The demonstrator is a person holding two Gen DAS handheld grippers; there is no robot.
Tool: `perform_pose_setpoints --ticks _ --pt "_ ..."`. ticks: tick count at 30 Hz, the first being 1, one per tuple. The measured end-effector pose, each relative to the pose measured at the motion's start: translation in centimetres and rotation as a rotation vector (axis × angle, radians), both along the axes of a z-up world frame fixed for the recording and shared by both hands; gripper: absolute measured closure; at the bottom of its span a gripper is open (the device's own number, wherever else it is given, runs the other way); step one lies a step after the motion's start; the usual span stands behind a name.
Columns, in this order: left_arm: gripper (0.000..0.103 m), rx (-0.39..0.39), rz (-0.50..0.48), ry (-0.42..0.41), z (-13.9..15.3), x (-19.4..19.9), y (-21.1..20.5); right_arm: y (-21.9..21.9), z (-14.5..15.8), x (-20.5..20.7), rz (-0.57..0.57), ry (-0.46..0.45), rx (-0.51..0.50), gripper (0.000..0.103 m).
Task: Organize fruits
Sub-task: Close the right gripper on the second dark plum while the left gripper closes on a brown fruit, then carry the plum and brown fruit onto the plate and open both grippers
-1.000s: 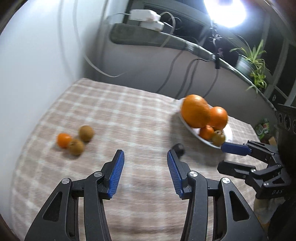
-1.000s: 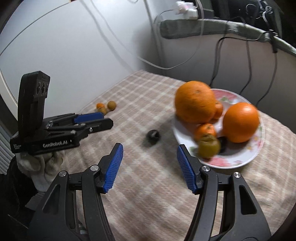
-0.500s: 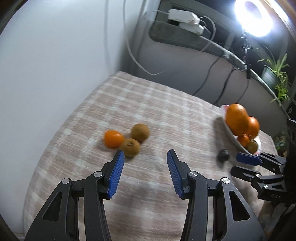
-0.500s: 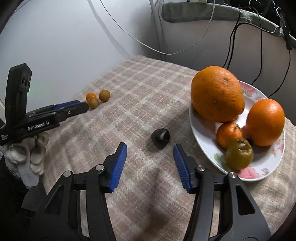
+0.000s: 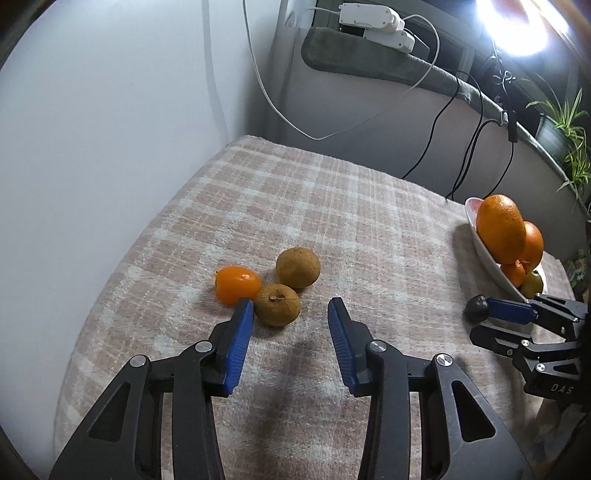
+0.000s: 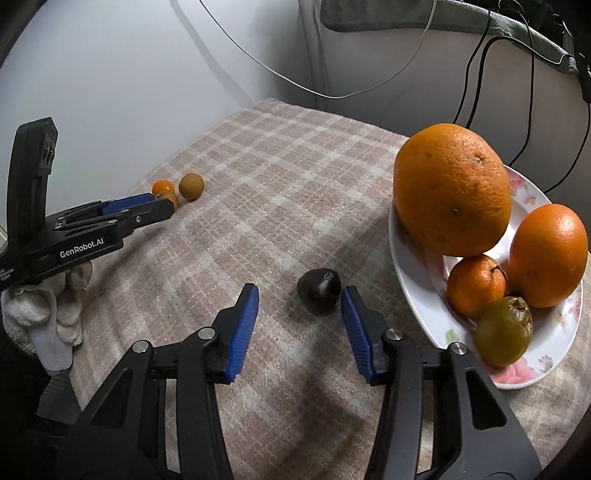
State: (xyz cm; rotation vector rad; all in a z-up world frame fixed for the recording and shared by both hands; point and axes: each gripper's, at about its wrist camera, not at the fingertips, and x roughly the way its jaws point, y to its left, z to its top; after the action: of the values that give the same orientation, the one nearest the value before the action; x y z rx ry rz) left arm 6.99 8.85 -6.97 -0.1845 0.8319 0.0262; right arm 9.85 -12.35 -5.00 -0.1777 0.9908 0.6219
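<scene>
My left gripper [image 5: 291, 314] is open, just short of a brown round fruit [image 5: 277, 304] on the checked cloth. A second brown fruit [image 5: 297, 262] and a small orange kumquat [image 5: 237, 284] lie right behind it. My right gripper [image 6: 299, 301] is open, its jaws either side of a dark purple fruit [image 6: 319, 290] and a little short of it. To the right a white floral plate [image 6: 413, 295] holds a large orange [image 6: 452, 190], a second orange [image 6: 548, 254], a tangerine [image 6: 476, 286] and a greenish-brown fruit [image 6: 504, 330].
The checked cloth [image 5: 332, 206] covers the table, with a white wall on the left. Cables [image 5: 461, 122] hang behind, under a ledge with a power strip [image 5: 373, 18]. A potted plant [image 5: 561, 129] stands at the far right. The gloved hand [image 6: 48, 317] holds the left gripper.
My left gripper has swung left and come up close to the three small fruits. My right gripper has moved in toward the dark fruit, which now sits between its fingertips.
</scene>
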Motion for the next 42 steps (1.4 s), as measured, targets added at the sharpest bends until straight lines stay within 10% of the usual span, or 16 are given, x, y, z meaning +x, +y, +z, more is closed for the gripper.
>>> perform_pose_setpoints --ticks 17,42 --pt "0.076 0.011 0.013 0.017 -0.7 0.5 0.3 0.5 -0.8 0.7 -0.014 -0.029 -0.081 0.078" --pt "0.076 -0.113 -0.117 -0.083 4.0 -0.9 -4.4 -3.7 4.7 -2.0 -0.028 -0.071 0.084 0.079"
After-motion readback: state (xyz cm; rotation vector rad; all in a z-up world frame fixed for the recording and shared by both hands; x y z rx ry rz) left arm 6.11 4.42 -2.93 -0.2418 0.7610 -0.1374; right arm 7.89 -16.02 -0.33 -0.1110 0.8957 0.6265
